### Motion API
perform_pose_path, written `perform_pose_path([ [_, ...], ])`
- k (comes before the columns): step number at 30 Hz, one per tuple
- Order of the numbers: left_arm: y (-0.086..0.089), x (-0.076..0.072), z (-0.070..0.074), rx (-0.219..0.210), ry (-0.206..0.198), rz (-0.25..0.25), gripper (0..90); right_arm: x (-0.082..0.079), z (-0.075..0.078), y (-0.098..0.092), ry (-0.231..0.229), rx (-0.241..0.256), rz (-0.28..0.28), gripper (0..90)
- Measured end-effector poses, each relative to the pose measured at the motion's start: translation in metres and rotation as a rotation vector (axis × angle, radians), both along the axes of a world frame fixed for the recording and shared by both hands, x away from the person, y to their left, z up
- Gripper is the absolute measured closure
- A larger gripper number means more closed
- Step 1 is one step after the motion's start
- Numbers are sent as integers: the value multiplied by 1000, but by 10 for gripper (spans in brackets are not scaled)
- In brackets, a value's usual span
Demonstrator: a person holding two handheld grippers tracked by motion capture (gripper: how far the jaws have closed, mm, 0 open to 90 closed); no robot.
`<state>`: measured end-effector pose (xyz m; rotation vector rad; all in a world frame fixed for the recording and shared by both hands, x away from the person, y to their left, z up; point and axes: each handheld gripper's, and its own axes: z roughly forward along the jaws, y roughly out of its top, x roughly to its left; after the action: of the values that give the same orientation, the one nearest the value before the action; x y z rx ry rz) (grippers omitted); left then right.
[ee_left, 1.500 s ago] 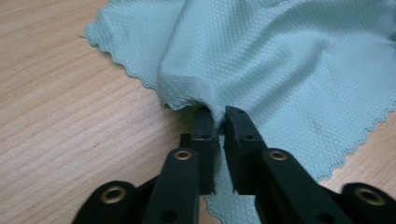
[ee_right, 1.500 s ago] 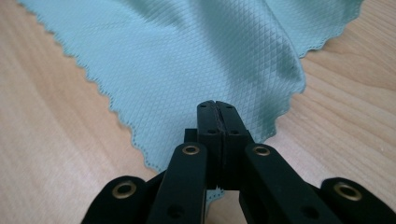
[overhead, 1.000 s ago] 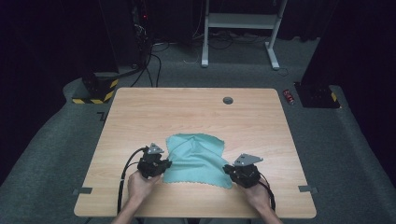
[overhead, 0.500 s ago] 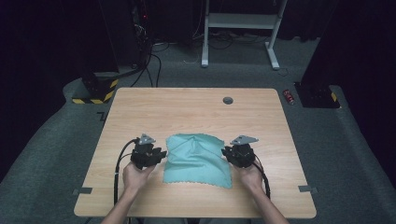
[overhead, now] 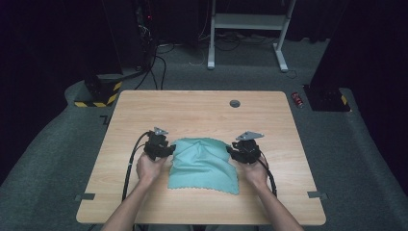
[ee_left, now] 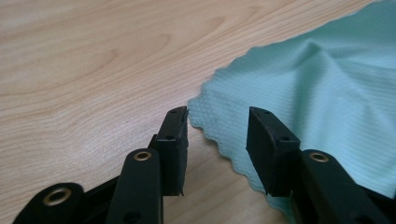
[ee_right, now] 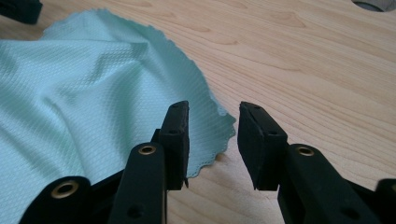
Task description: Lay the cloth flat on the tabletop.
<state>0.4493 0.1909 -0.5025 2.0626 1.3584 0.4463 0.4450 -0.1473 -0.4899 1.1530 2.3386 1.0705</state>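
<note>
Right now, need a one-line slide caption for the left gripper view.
Open left gripper poised at a scalloped corner of the teal cloth on the wooden table.

The bench [overhead: 202, 115] surface is bare wood across its whole far half; the sole feature there is a round grommet [overhead: 235, 103] near the far edge, flush enough to leave passage free. The near middle is covered by a rumpled teal cloth [overhead: 204, 166], low but raised in folds. The left claw [overhead: 163, 150] sits at the cloth's far-left corner, the right claw [overhead: 235, 153] at its far-right corner; both forearms cross the near edge. Open strips of bench run along the left and right edges, outside each hand.
</note>
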Motion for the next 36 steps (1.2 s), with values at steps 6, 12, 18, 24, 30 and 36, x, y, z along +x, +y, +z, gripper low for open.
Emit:
perform_pose_path([
  [6,-8,9,-8,27,3,-5,543,9,1,0,11,3,-10,586],
  [12,-16,13,-7,47,5,-5,538,19,3,3,19,-3,-4,567],
  [18,-18,13,-7,51,-2,-36,668,24,-4,9,47,-19,9,728],
  [24,-19,13,-7,40,2,-64,813,25,-6,12,35,-29,25,893],
  [30,-20,13,-6,46,-7,-94,888,23,-2,10,11,-42,23,897],
  [36,-20,19,12,49,-35,-126,889,22,3,8,-21,-61,15,899],
])
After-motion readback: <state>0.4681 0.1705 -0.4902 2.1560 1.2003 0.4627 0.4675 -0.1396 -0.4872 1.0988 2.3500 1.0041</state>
